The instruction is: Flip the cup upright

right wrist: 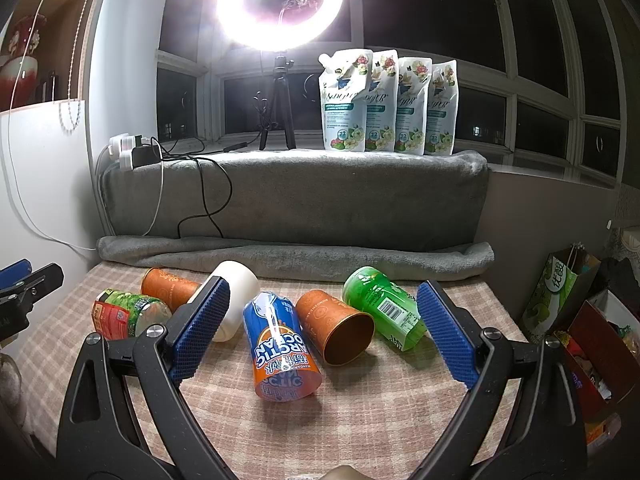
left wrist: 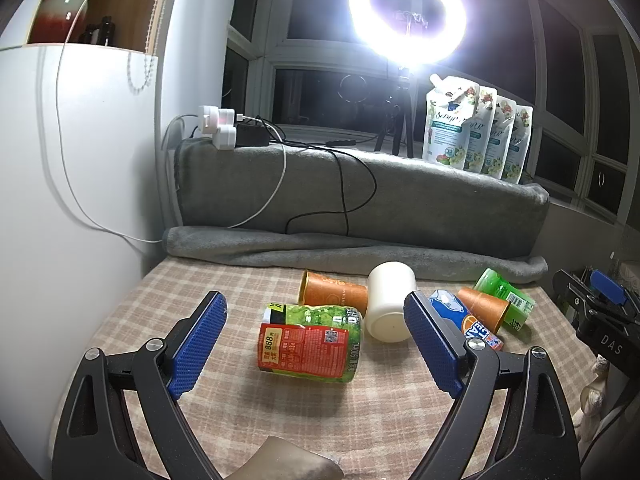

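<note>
The left hand-held gripper (left wrist: 316, 340) hangs low over the checked surface (left wrist: 280, 420), its blue-padded fingers (left wrist: 198, 344) spread wide and holding nothing; between them lies the red-and-green labelled cup (left wrist: 310, 344) on its side. The right hand-held gripper (right wrist: 324, 332) is posed the same way, jaws wide apart and empty, framing the blue-and-orange cup (right wrist: 280, 350), which lies with its mouth toward the camera.

Six cups lie tipped over in a loose cluster, none upright: two orange paper cups, one (right wrist: 334, 326) beside the blue one with its open mouth facing forward, the other (left wrist: 332, 290) farther back on the left; one white cup (left wrist: 390, 302) touching that rear orange cup; one green cup (right wrist: 384, 308) at the right; plus the two already named.

The surface is covered in a beige plaid cloth. Behind it a grey blanket (right wrist: 296, 200) drapes a ledge carrying four detergent pouches (right wrist: 386, 104), a power strip (left wrist: 224, 126) with trailing cables, and a ring light (right wrist: 280, 4) on a tripod before dark windows. A paper bag (right wrist: 560, 296) stands at the right.
</note>
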A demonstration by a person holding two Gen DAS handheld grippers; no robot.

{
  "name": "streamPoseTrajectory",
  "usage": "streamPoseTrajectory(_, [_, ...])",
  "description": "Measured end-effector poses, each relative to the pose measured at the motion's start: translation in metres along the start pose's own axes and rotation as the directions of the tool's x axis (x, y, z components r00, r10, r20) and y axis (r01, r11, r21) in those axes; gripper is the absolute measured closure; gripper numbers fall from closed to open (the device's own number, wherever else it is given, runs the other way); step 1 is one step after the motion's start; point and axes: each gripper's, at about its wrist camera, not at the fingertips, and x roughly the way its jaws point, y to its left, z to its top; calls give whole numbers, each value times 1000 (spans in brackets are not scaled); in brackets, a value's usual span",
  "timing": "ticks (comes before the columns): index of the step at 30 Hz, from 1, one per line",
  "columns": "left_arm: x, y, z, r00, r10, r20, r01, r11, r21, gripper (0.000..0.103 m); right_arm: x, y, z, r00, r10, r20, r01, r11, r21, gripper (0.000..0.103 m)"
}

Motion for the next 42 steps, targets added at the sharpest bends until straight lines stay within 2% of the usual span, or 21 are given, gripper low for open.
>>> streamPoseTrajectory(10, [0, 2, 0, 1000, 1, -8, -2, 1000, -7, 13, 5, 2, -1, 1000, 22, -18, -22, 1000, -7, 6])
streamPoseTrajectory(18, [1, 14, -8, 999, 16, -33, -17, 1000, -16, 13, 20, 9, 2, 991, 117, -71, -119, 993, -22, 6])
streamPoseTrajectory(24, [2, 29, -16, 997, 36, -65, -38, 999, -36, 13, 40, 23, 6, 970, 203, -132, -215, 973, -84, 6])
streamPoseTrajectory(30, [5, 44, -27, 992, 50, -120, -57, 997, -57, 13, 70, 55, 19, 919, 311, -242, -360, 913, -194, 6])
streamPoseTrajectory(32, [6, 47, -31, 989, 51, -137, -60, 996, -63, 13, 84, 71, 22, 890, 344, -299, -419, 876, -238, 6])
streamPoseTrajectory(33, [6, 49, -32, 988, 51, -143, -61, 996, -65, 13, 93, 82, 23, 866, 367, -340, -461, 849, -258, 6])
streamPoseTrajectory(35, [5, 52, -35, 987, 53, -150, -63, 996, -67, 13, 106, 96, 25, 832, 388, -397, -513, 811, -282, 6])
streamPoseTrajectory(37, [4, 54, -37, 986, 53, -157, -65, 995, -70, 13, 120, 107, 27, 805, 394, -443, -547, 782, -298, 6])
streamPoseTrajectory(39, [3, 57, -38, 985, 55, -163, -69, 995, -77, 13, 136, 120, 29, 770, 405, -493, -588, 749, -303, 6])
streamPoseTrajectory(42, [3, 62, -40, 983, 58, -175, -75, 993, -92, 13, 155, 135, 32, 733, 407, -546, -630, 710, -316, 7])
